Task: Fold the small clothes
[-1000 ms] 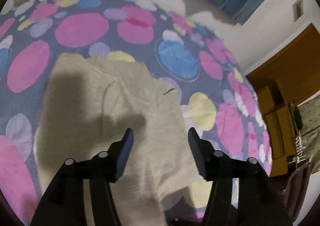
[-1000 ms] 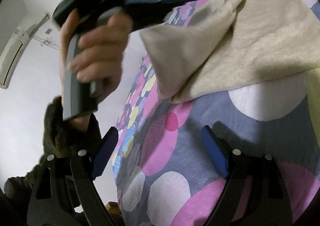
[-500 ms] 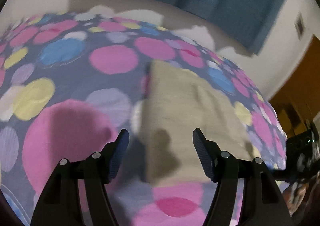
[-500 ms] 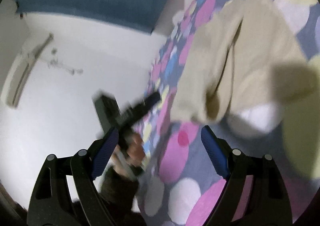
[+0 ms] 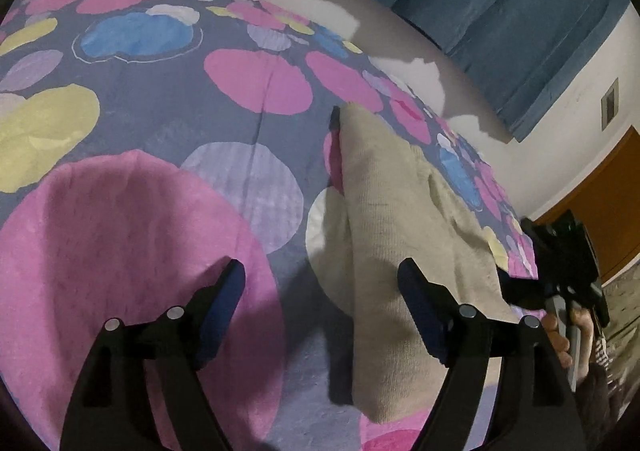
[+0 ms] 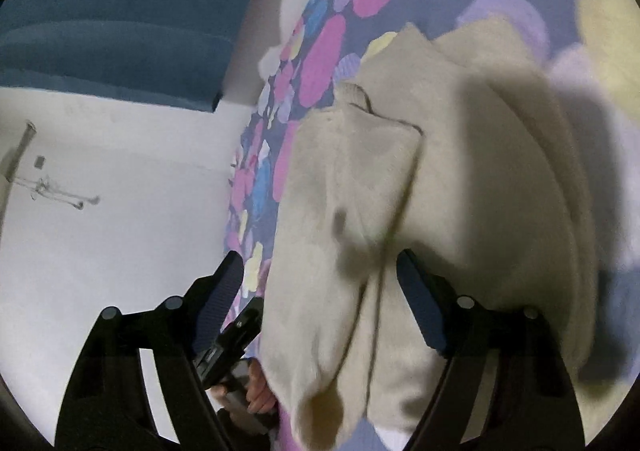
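A bedspread (image 5: 160, 211) printed with big pink, blue, yellow and lilac circles on a greyish-purple ground is covering the bed. Behind it a blue curtain (image 5: 500, 23) is hanging against a white wall (image 5: 568, 123), where a small plate (image 5: 609, 102) is sitting. An orange-brown wooden door (image 5: 616, 211) is showing at the right edge. On the far white wall, a thin rod fixture (image 6: 24, 155) is hanging.

Polka-dot bedspread (image 5: 256, 123); beige garment (image 5: 384, 211) lying on it.
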`<state>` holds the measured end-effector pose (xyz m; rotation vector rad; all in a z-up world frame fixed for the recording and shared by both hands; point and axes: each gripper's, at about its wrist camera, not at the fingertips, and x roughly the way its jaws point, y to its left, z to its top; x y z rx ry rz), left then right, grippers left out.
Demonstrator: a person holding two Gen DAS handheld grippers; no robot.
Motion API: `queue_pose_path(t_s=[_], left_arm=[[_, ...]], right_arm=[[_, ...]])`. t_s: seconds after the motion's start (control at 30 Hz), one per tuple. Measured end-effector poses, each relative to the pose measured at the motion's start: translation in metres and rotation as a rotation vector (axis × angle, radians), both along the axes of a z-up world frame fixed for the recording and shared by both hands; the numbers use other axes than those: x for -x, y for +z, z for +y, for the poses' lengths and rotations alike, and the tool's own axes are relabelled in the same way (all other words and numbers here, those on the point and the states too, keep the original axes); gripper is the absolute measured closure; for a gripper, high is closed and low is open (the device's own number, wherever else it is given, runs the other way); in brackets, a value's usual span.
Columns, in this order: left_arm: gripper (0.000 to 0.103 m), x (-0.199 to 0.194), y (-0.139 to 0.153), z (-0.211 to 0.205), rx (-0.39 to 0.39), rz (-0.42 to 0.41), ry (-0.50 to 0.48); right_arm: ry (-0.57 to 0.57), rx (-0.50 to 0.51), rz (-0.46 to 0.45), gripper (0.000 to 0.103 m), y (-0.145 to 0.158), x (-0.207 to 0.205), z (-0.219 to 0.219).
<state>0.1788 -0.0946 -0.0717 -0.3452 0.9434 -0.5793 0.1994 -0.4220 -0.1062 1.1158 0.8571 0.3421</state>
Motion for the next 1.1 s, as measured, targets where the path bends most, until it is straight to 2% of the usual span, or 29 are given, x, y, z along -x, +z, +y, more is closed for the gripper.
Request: queue_pose_path(t_s=[0.3,0.47,0.53,0.6,0.73,0.77,0.8,0.83,0.93,1.1], left_arm=[[0.024,0.000,-0.003,-0.001,-0.005,0.011,0.002],[0.023,0.000,-0.003,0.000,-0.004,0.012,0.002],[0.023,0.000,-0.002,0.000,-0.005,0.011,0.002],[0.023,0.000,-0.002,0.000,-0.005,0.011,0.003],[0.023,0.000,-0.002,0.000,-0.005,0.012,0.003],[0.023,0.000,-0.002,0.000,-0.005,0.012,0.003],[0.023,0.001,-0.002,0.000,-0.004,0.011,0.003],[0.023,0.000,-0.002,0.000,-0.004,0.011,0.003],[0.023,0.000,-0.002,0.000,-0.003,0.014,0.002],[0.023,0.003,0.000,-0.003,0.002,0.013,-0.012]], right_arm=[[0.028,-0.007,0.004,0.026,-0.006,-0.026,0.003],[0.003,-0.055,-0.003,0.028,-0.009,-0.035,-0.007],[-0.001,-0.056,0.008,0.034,-0.013,-0.042,-0.009],[0.004,-0.050,0.025,0.045,-0.019,-0.051,-0.009],[0.038,-0.016,0.049,0.061,-0.025,-0.065,-0.003],[0.053,0.002,0.057,0.069,-0.026,-0.068,-0.001],[0.062,0.018,0.063,0.082,-0.026,-0.068,0.000],[0.067,0.034,0.072,0.088,-0.027,-0.069,0.001],[0.060,0.094,0.064,0.093,-0.016,-0.070,-0.003],[0.038,0.214,-0.006,0.094,0.030,-0.069,-0.021]])
